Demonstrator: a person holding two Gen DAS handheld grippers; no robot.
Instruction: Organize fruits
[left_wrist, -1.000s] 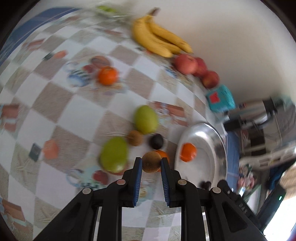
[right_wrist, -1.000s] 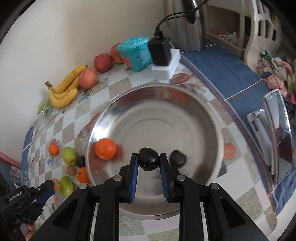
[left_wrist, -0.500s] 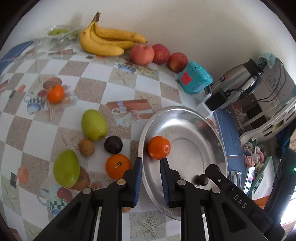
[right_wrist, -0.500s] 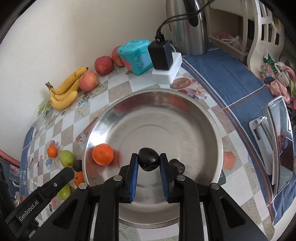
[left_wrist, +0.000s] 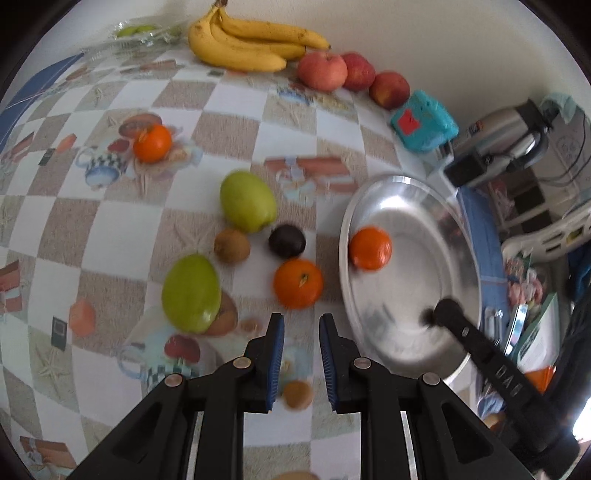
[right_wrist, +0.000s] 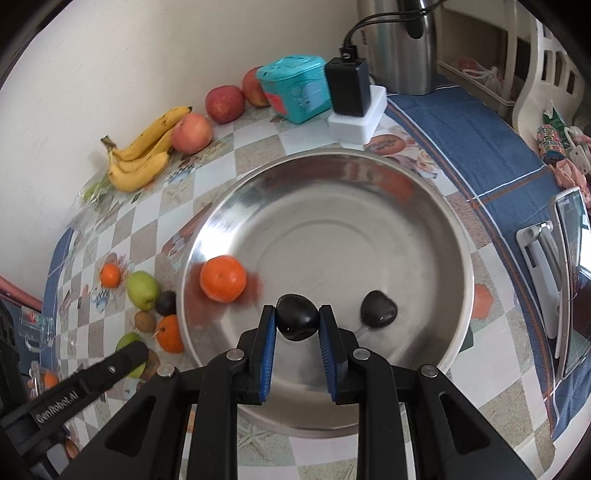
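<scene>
Having lost their kiwi (left_wrist: 297, 394), left tongs (left_wrist: 301, 334) now empty.

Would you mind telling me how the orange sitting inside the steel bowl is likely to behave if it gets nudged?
The orange is round and rests on the sloping, polished wall of the steel bowl, so it would probably roll toward the middle. Its smeared outline hints it may already be rolling. It looks firm, so a push should not dent it.

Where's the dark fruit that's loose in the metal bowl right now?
In the right wrist view, the loose dark fruit lies in the round steel bowl, just right of the right gripper, which is shut on a second dark fruit.
</scene>
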